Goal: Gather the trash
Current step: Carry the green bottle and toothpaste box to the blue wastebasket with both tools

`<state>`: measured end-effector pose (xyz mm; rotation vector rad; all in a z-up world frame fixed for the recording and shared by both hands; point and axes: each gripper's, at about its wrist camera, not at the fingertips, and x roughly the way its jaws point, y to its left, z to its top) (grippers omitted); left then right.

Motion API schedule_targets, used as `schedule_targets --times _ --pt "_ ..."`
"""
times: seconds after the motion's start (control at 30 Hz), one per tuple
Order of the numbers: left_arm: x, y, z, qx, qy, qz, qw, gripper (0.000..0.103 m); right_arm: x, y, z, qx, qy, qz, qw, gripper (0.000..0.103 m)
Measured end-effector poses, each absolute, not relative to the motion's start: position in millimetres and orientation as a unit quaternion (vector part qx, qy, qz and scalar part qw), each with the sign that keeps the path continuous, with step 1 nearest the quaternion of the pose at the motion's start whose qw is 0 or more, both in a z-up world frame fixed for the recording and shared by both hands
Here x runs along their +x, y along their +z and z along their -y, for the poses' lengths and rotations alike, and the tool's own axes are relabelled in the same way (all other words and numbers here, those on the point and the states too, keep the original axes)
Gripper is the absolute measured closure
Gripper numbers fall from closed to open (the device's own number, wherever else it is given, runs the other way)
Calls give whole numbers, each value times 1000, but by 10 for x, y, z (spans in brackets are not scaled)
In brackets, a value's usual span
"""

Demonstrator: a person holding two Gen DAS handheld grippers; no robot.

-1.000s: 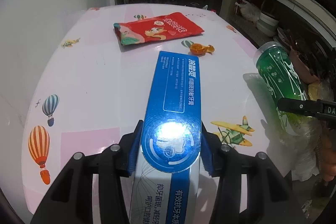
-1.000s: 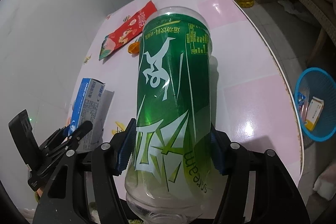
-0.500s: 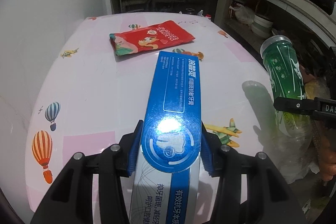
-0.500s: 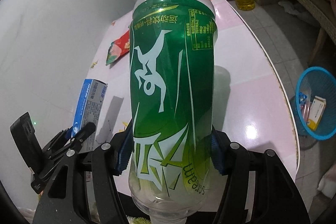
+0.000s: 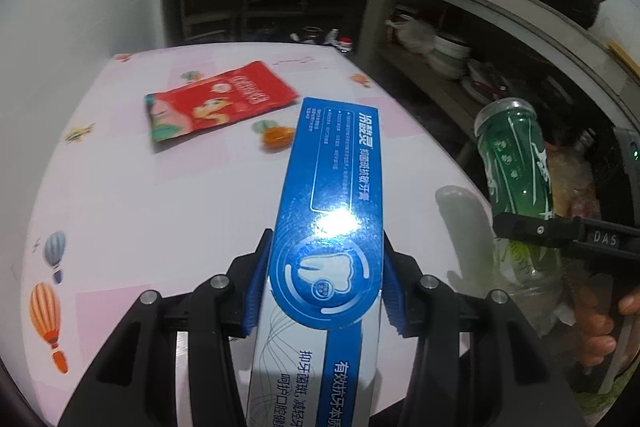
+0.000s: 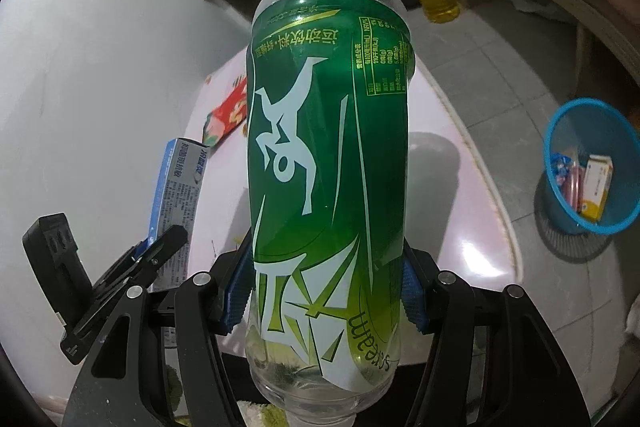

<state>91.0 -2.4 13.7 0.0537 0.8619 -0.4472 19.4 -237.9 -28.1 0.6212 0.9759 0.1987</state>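
Now both loads lifted clear of the counter (image 5: 120,195), presumably for the carry to the blue bin (image 6: 560,131) on the floor at the right. Left claw (image 5: 324,291) clamped on the toothpaste box (image 5: 336,187), right claw (image 6: 326,291) pinching the green bottle (image 6: 328,155) low on its body, cap end nearest the camera. Both angled downward, side by side; red wrapper (image 5: 218,99) and orange candy (image 5: 276,139) left lying on the counter.

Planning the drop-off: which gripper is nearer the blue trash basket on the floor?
Right, as far as the views show. The right gripper, shut on the green bottle, has the basket off its right side. The left gripper, holding the toothpaste box, sits farther away.
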Motion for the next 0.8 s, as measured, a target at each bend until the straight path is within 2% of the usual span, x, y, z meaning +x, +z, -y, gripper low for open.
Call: schedule_targets --times 0.8 --pt "1140 248 2001 69 -370 -433 819 56 -526 -430 3618 401 -4 -381 833 45"
